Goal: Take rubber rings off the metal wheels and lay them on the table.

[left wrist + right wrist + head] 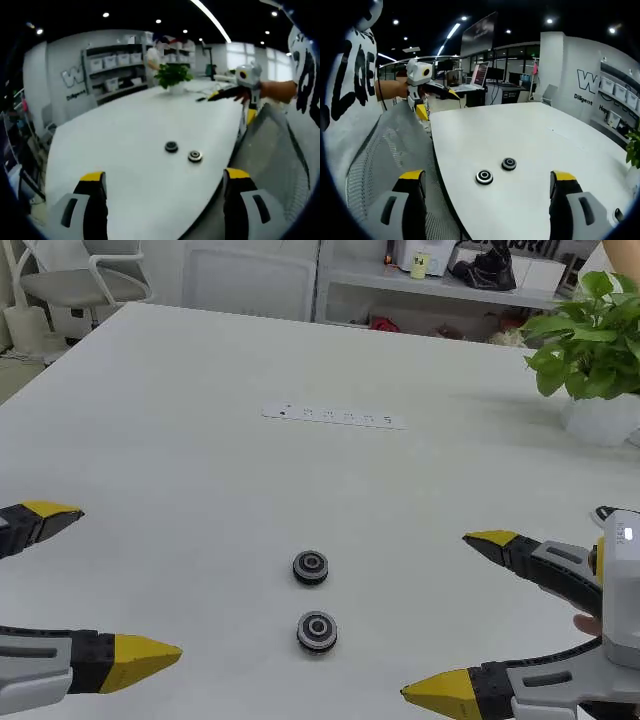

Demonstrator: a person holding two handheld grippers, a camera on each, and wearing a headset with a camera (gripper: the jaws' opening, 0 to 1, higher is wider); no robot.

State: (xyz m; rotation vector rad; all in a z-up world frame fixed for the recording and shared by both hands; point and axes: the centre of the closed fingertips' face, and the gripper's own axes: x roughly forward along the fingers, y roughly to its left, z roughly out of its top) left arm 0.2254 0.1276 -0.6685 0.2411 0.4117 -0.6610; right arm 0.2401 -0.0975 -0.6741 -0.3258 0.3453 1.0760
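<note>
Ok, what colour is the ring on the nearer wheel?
The ring is black; clearest in the head view.

Two wheels (pixel 311 567) (pixel 317 631), one plant (pixel 590 338), one power-strip (pixel 334 416)

white table (pixel 180 440) with near wheel (pixel 317 631), far wheel (pixel 310 567), power strip (pixel 335 416), potted plant (pixel 592 360)
</note>
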